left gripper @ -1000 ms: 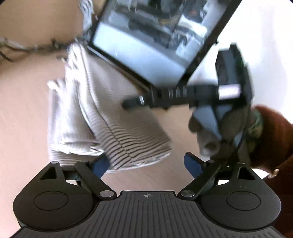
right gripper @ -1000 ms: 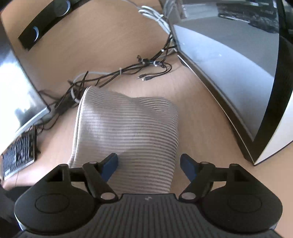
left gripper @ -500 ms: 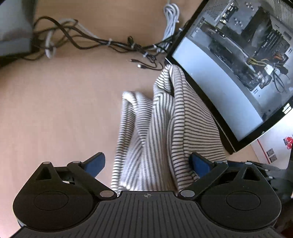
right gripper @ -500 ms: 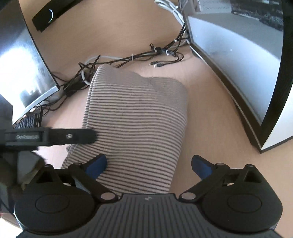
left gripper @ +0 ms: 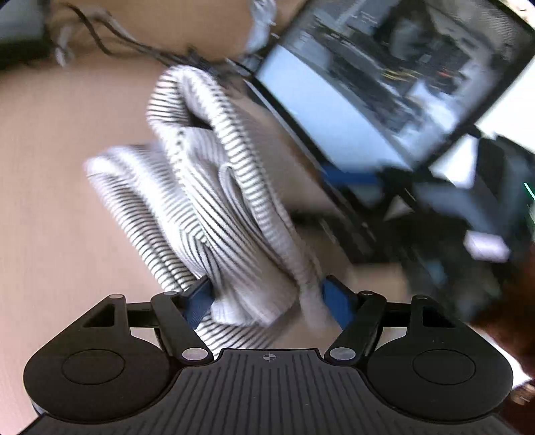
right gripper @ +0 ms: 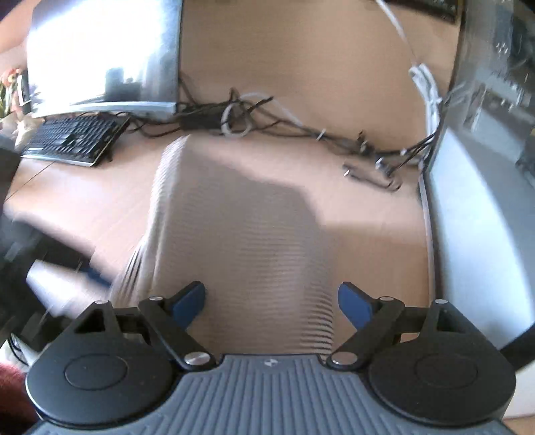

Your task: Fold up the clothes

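Striped grey-and-white knit garment [left gripper: 214, 207] fills the middle of your left wrist view, bunched into thick rolled folds on the pale wooden desk [left gripper: 57, 207]. Your left gripper [left gripper: 267, 297] has just been closing, and the near end of that garment sits between its blue pads [left gripper: 200, 299]; both pads touch the cloth, yet the frame is too blurred to tell whether they are really pinching it. Beyond the cloth, a glass-sided computer case [left gripper: 367, 100] leans across the upper right, and a tangle of black and white cables [left gripper: 110, 30] runs along the top. At the right edge your other gripper appears as a dark blur.

From your right wrist view, the same garment [right gripper: 240, 234] lies flatter, spread lengthwise away from you and partly in shadow. Your right gripper [right gripper: 271, 299] has just been narrowing a little but stands wide apart, its blue pads [right gripper: 354, 304] on either side of the near hem without pressing it. A black keyboard [right gripper: 73, 139] and a silver monitor [right gripper: 100, 53] sit at the upper left, cables [right gripper: 240, 117] cross behind the cloth, and the case wall [right gripper: 478, 217] rises on the right.
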`<control>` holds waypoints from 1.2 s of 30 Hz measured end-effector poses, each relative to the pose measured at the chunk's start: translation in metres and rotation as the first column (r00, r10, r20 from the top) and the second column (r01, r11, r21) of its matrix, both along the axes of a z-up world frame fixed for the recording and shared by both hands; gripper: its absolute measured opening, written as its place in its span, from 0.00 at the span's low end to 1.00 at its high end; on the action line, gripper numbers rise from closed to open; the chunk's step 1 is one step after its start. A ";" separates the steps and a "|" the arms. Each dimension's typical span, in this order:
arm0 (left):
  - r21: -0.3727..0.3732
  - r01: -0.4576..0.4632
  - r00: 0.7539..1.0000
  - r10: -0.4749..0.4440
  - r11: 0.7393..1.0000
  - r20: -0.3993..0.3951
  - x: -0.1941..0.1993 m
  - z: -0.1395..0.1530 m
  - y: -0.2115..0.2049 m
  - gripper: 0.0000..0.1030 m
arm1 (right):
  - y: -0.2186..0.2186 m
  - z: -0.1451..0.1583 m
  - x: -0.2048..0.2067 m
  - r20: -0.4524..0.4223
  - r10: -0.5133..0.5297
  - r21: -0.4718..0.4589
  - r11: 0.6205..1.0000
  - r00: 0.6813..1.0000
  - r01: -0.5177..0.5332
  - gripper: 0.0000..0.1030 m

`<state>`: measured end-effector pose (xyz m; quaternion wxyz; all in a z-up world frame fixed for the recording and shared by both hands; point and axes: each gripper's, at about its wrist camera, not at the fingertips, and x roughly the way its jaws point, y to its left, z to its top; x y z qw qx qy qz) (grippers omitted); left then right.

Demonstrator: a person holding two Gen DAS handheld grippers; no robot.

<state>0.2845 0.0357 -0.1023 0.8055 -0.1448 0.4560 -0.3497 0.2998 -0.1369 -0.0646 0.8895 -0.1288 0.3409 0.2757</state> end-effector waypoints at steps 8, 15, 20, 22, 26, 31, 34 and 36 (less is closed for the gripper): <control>0.019 -0.199 0.980 0.199 0.980 -0.005 0.003 0.011 0.046 0.87 | -0.001 0.024 -0.048 0.158 0.041 0.042 0.998 0.987 -0.048 0.90; 0.049 -0.336 0.941 0.337 0.941 -0.021 0.014 -0.001 0.059 0.64 | 0.045 -0.019 -0.092 0.196 0.158 -0.124 0.983 0.968 -0.136 0.90; 0.027 -0.357 0.933 0.358 0.934 -0.029 0.006 0.001 0.073 0.61 | 0.035 -0.008 -0.095 0.219 0.140 -0.082 0.989 0.966 -0.125 0.87; -0.006 -0.353 0.936 0.352 0.936 -0.026 0.007 0.005 0.072 0.61 | 0.021 0.000 -0.093 0.239 0.101 -0.073 0.994 0.966 -0.086 0.81; -0.061 -0.320 0.947 0.320 0.945 -0.010 0.008 0.013 0.062 0.61 | 0.015 -0.011 -0.092 0.217 0.126 -0.157 0.983 0.968 -0.093 0.73; -0.058 -0.229 0.973 0.228 0.972 -0.017 0.004 0.009 0.043 0.45 | 0.022 -0.035 -0.094 0.246 0.207 -0.330 0.937 0.947 -0.119 0.15; -0.055 -0.209 0.977 0.207 0.976 -0.044 0.003 0.000 0.038 0.41 | 0.014 -0.010 -0.088 0.295 0.149 -0.277 0.959 0.944 -0.065 0.13; -0.079 -0.195 0.980 0.190 0.978 -0.066 0.002 -0.005 0.035 0.37 | 0.006 0.014 -0.075 0.268 0.075 -0.161 0.987 0.961 -0.032 0.13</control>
